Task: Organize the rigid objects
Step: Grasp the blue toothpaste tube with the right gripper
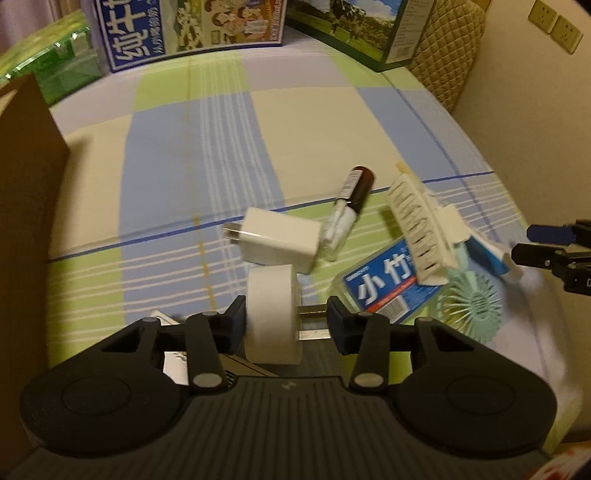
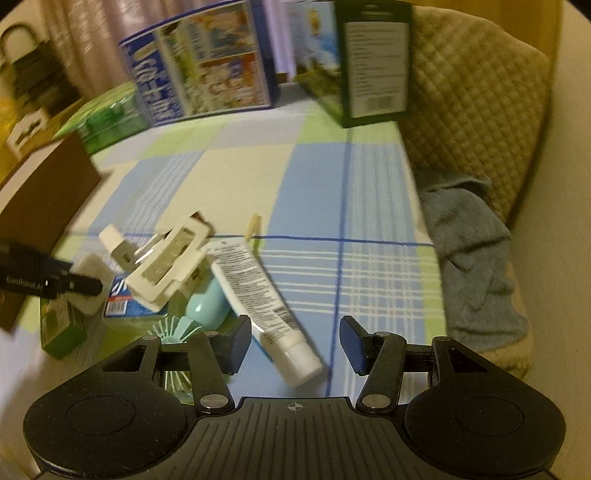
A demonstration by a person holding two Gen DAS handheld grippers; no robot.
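A checked cloth (image 1: 229,140) in blue, green and cream was seen spread over the table, with a small heap of objects gathered at its near edge. In the left wrist view, a white plug adapter (image 1: 271,314) with two metal prongs stood between the fingers of the left claw (image 1: 286,319); the left pad lay against its rounded body, while the right pad stood at the prong tips, so a firm grip could not be confirmed. Just beyond it lay a white charger (image 1: 277,240) with its pins turned to the left, and a brown-capped vial (image 1: 349,206) was propped against the charger's right side. Further right, a white hair claw clip (image 1: 421,229) rested on a blue-labelled box (image 1: 384,288), beside a mint handheld fan (image 1: 472,304).

In the right wrist view, the right claw (image 2: 295,345) was held open above the capped end of a white tube (image 2: 266,299), which lay slanted on the cloth with its cap nearest the camera; no pad was seen touching it. The clip, the fan and the blue-labelled box were heaped just left of the tube, and a small green box (image 2: 61,328) sat at the near left.

At the far end of the table, a blue milk carton (image 1: 188,29) and a dark green carton (image 1: 369,33) were stood upright. A brown box (image 1: 26,206) rose along the left side.
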